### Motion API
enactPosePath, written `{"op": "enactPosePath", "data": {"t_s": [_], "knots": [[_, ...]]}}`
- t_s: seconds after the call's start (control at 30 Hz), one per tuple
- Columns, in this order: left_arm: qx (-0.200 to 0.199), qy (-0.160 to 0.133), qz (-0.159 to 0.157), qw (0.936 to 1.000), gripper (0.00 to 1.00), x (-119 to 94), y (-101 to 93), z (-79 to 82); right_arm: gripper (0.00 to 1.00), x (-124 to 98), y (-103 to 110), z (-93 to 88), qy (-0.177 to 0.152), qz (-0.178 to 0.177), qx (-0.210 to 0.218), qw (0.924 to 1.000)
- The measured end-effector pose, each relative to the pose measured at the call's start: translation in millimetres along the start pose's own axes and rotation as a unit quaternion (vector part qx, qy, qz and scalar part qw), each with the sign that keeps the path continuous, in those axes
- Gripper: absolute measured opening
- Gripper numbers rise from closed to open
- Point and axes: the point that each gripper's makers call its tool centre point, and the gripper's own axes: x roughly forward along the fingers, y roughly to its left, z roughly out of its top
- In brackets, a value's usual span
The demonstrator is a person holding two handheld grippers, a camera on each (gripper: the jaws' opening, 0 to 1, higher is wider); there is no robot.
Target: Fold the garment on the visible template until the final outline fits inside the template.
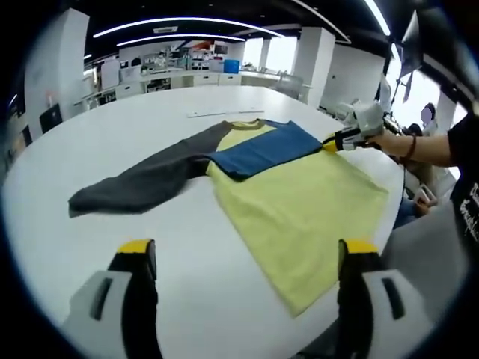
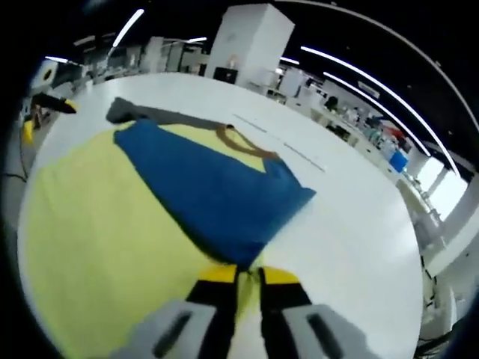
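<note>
Your left gripper (image 1: 243, 258) hangs above the round white table (image 1: 90, 149) with its yellow-tipped jaws spread wide apart and nothing between them. Ahead of it, toward twelve o'clock in the left gripper view, a long-sleeved shirt with a pale yellow body (image 1: 299, 206) lies flat on the tabletop, its dark grey sleeve (image 1: 146, 179) stretched out toward nine o'clock and its blue sleeve (image 1: 266, 149) folded across the chest. At two o'clock in that view your right gripper (image 1: 329, 142), held in your hand (image 1: 389, 142), meets the end of the blue sleeve at the shirt's far edge. In the right gripper view, your right gripper (image 2: 245, 275) has its jaws drawn close together, pinching the tip of the blue sleeve (image 2: 217, 191) at six o'clock, while the yellow body (image 2: 97, 224) spreads toward nine o'clock and the shirt's brownish neckband (image 2: 243, 142) sits near twelve. A thin pale strip (image 1: 224, 114) lies on the table just beyond the collar.
</note>
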Motion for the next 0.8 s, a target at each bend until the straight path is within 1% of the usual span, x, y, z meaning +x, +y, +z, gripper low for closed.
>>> {"op": "enactPosePath", "data": {"t_s": [0.03,0.13,0.17,0.23,0.3,0.33,0.37,0.4,0.43,0.47,0.6,0.67,0.73,0.77,0.8], "knots": [[0.0,-0.001,-0.001,1.0,0.98,1,-2.2,1.1,0.05,1,0,-1.0,0.003,0.0,-0.003,1.0],[-0.001,0.001,-0.001,1.0,0.98,1,-2.0,0.7,0.0,0,1,0.6,0.004,-0.003,-0.01,0.9999],[-0.001,0.001,0.0,1.0,0.98,1,-0.7,-0.1,0.0,-3,0,0.9,0.006,-0.01,-0.008,0.9999],[-0.001,0.002,0.001,1.0,0.98,1,-0.3,-0.2,0.0,-6,-2,0.6,0.002,-0.017,0.017,0.9997],[-0.001,0.002,0.002,1.0,0.98,1,-0.5,-0.1,0.0,-11,-6,-0.2,0.0,-0.034,0.039,0.9986],[-0.002,0.002,0.003,1.0,0.98,0,0.3,-0.4,0.0,-14,-5,-0.6,-0.001,-0.036,0.06,0.9975],[-0.003,0.002,0.003,1.0,0.98,0,2.3,-1.3,0.0,-15,-4,-2.1,-0.002,-0.033,0.092,0.9952],[-0.003,0.003,0.004,1.0,0.98,0,0.0,-0.7,0.0,-15,-5,-5.4,0.004,-0.034,0.099,0.9945],[-0.003,0.005,0.004,1.0,0.98,0,-2.0,-0.5,0.0,-13,-7,-11.5,0.017,-0.035,0.095,0.9947],[-0.002,0.006,0.005,1.0,0.98,0,-0.9,-1.3,0.0,-12,-8,-13.8,0.021,-0.036,0.094,0.9947],[-0.002,0.005,0.005,1.0,0.98,0,-0.9,-0.4,0.0,-12,-10,-13.2,0.019,-0.038,0.091,0.995],[-0.002,0.007,0.005,1.0,0.98,-1,-0.2,-0.9,0.0,-13,-8,-15.5,0.03,-0.035,0.09,0.9949],[0.0,0.011,0.005,0.9999,0.98,-1,1.5,-2.6,0.02,-15,-4,-12.4,0.023,-0.027,0.107,0.9936],[0.0,0.012,0.006,0.9999,0.98,-1,1.9,-2.8,0.04,-13,-5,-13.6,0.022,-0.024,0.118,0.9924],[0.0,0.011,0.006,0.9999,0.98,-1,2.9,-2.9,0.05,-13,-5,-15.8,0.023,-0.024,0.148,0.9884]]}}
